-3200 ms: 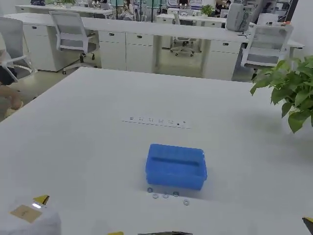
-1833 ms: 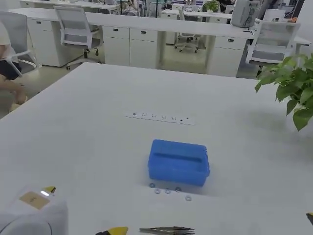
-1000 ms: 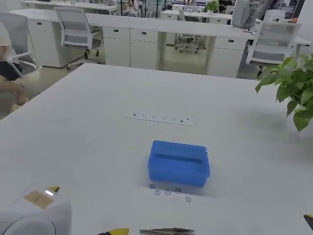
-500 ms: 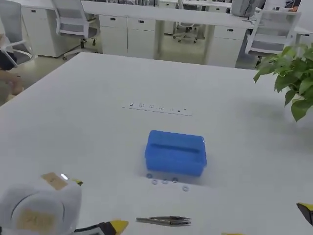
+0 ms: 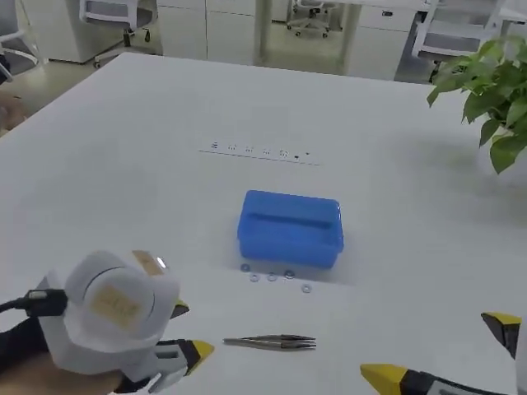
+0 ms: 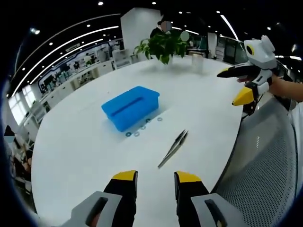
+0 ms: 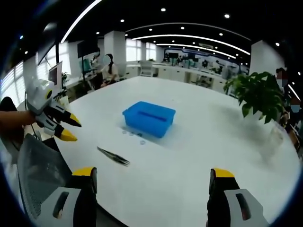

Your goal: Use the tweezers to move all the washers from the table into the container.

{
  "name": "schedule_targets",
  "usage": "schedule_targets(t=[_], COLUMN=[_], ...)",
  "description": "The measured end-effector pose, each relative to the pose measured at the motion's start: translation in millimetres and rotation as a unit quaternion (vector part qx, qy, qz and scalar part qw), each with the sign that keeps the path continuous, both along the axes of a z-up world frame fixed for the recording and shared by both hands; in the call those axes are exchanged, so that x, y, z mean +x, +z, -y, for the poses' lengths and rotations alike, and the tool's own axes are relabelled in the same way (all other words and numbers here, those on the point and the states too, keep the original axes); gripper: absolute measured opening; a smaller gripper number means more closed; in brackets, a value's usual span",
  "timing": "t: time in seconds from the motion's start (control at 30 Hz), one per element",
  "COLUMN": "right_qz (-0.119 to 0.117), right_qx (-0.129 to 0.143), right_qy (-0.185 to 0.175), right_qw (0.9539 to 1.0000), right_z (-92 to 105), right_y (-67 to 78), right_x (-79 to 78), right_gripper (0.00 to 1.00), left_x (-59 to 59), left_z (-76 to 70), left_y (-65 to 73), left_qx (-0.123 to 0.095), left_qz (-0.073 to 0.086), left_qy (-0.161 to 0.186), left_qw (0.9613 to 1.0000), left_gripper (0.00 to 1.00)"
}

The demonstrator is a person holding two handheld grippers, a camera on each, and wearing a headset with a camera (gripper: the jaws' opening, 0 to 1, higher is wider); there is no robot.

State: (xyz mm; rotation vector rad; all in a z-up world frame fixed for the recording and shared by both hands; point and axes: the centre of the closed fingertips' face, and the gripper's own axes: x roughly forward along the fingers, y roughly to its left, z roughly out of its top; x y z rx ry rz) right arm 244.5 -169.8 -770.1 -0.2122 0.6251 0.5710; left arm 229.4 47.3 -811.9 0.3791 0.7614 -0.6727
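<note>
A blue container (image 5: 290, 229) stands mid-table, with several small washers (image 5: 272, 277) in a loose row on the table just in front of it. Metal tweezers (image 5: 270, 341) lie flat nearer to me. My left gripper (image 5: 189, 331) hovers open just left of the tweezers, touching nothing. Open wide at the lower right is my right gripper (image 5: 440, 350), also holding nothing. The left gripper view has the tweezers (image 6: 173, 147) ahead of its own yellow tips (image 6: 155, 178), then the washers (image 6: 142, 127) and the container (image 6: 130, 108). In the right gripper view the tweezers (image 7: 113, 156) lie left of centre.
A leafy plant (image 5: 494, 90) stands at the table's far right. A flush socket strip (image 5: 259, 152) lies behind the container. White desks and office chairs stand beyond the table's far edge.
The camera has tilted down. My left gripper has come up from the lower left towards the tweezers, and the right gripper's tips have entered at lower right. Container, washers and tweezers have not moved.
</note>
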Motion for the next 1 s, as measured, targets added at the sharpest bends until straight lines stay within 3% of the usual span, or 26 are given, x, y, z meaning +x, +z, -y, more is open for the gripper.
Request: schedule_targets(t=[0.37, 0.57, 0.7, 1.0], right_qz=[-0.011, -0.022, -0.029, -0.042], right_qx=[-0.005, -0.006, -0.007, -0.005], right_qy=[0.011, 0.013, 0.013, 0.024], right_qw=[0.9999, 0.9997, 0.9995, 0.9988], right_z=[-4.4, -6.4, -5.0, -12.2], right_y=[-6.8, -12.2, -15.6, -18.7], right_x=[3.8, 0.9, 1.7, 2.1], right_gripper=[0.98, 0.98, 0.97, 0.97], left_x=[13.5, 21.2, 24.4, 26.9], left_z=[19.3, 24.4, 28.5, 34.2], left_y=[-24.7, -44.2, -51.1, -68.2], left_qx=[0.011, 0.031, 0.031, 0.063], left_qz=[-0.030, -0.056, -0.066, -0.091], left_qy=[-0.054, -0.087, -0.097, -0.139], left_qw=[0.9980, 0.9942, 0.9927, 0.9841], left_gripper=[0.18, 0.13, 0.12, 0.05])
